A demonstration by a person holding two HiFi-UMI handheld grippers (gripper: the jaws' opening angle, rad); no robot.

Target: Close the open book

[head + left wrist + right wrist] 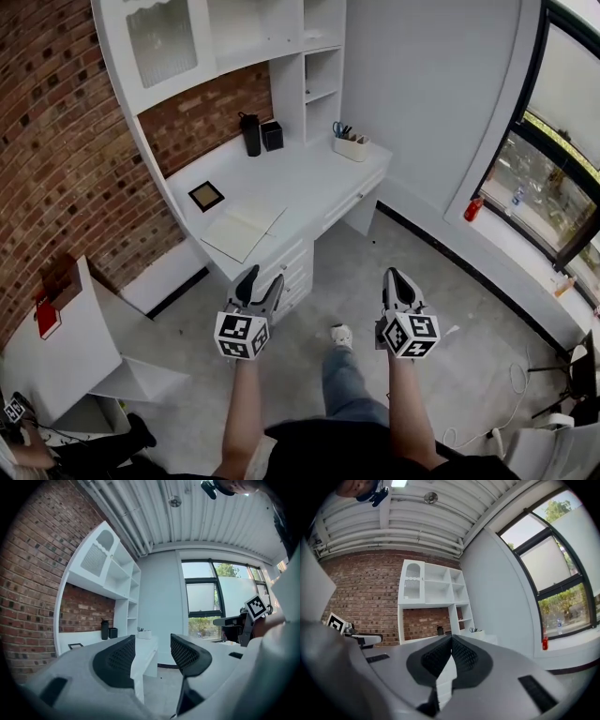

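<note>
1. On the white surface [314, 183], near its front edge: open book [244, 230], flat, pages up; just behind it, a small dark picture frame [206, 196].
2. Further back by the brick wall [56, 141]: black bottle [251, 134] and black box [273, 136] side by side; at the far end, a white pen tray [352, 146].
3. Open grey floor [412, 248] between the drawer fronts and both tongs.
4. Left tongs [262, 279]: spread apart, empty, near the surface's corner, short of the book.
5. Right tongs [395, 278]: pressed together, empty, over the floor.
6. White shelves [281, 37] above; window [553, 178] to the right.
</note>
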